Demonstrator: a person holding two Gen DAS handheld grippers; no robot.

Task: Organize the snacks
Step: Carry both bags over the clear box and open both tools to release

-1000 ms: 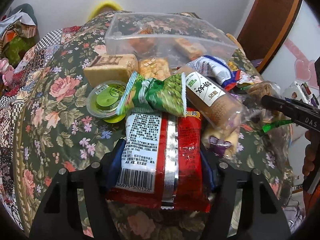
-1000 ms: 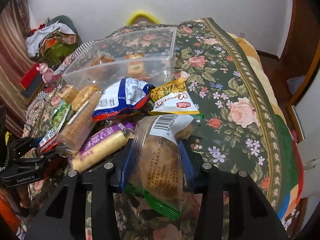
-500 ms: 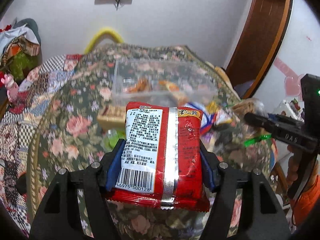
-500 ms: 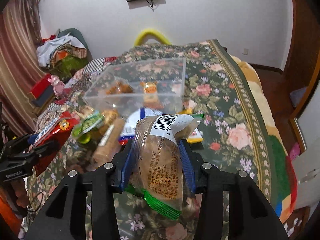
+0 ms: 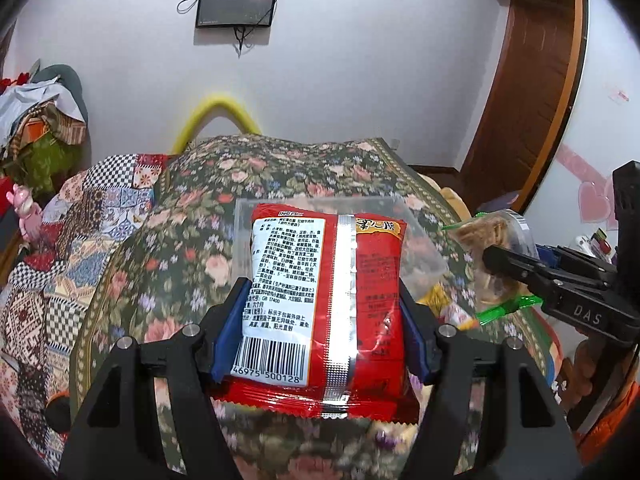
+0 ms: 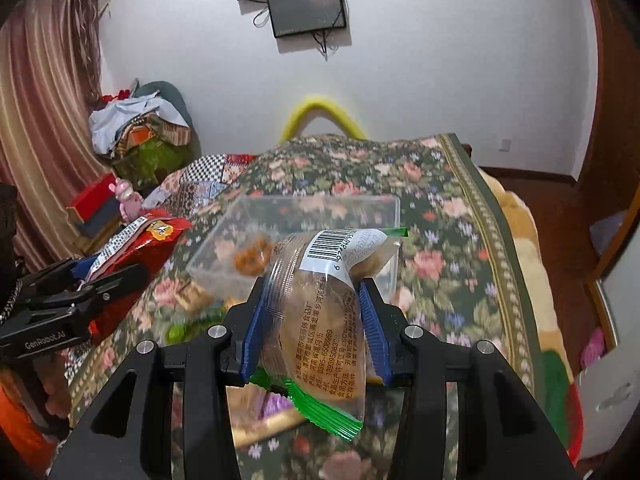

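Observation:
My left gripper (image 5: 324, 316) is shut on a red snack packet (image 5: 324, 292) with a white label and barcode, held up above the bed. It also shows in the right wrist view (image 6: 132, 256). My right gripper (image 6: 310, 320) is shut on a clear-wrapped pastry (image 6: 324, 320) with a green seam edge, held in the air; it also shows in the left wrist view (image 5: 492, 256). A clear plastic box (image 6: 304, 224) with a few snacks inside sits on the floral bedspread ahead of both grippers, partly hidden behind the held packets.
Loose snacks (image 6: 192, 308) lie blurred on the floral bedspread (image 6: 440, 208) below the grippers. A pile of clothes (image 6: 140, 128) and a curtain (image 6: 36, 120) are at the left. A wooden door (image 5: 532, 92) stands at the right.
Both grippers have risen well above the snack pile with their packets. The views tilted up, so the wall and screen now show and the box looks farther away.

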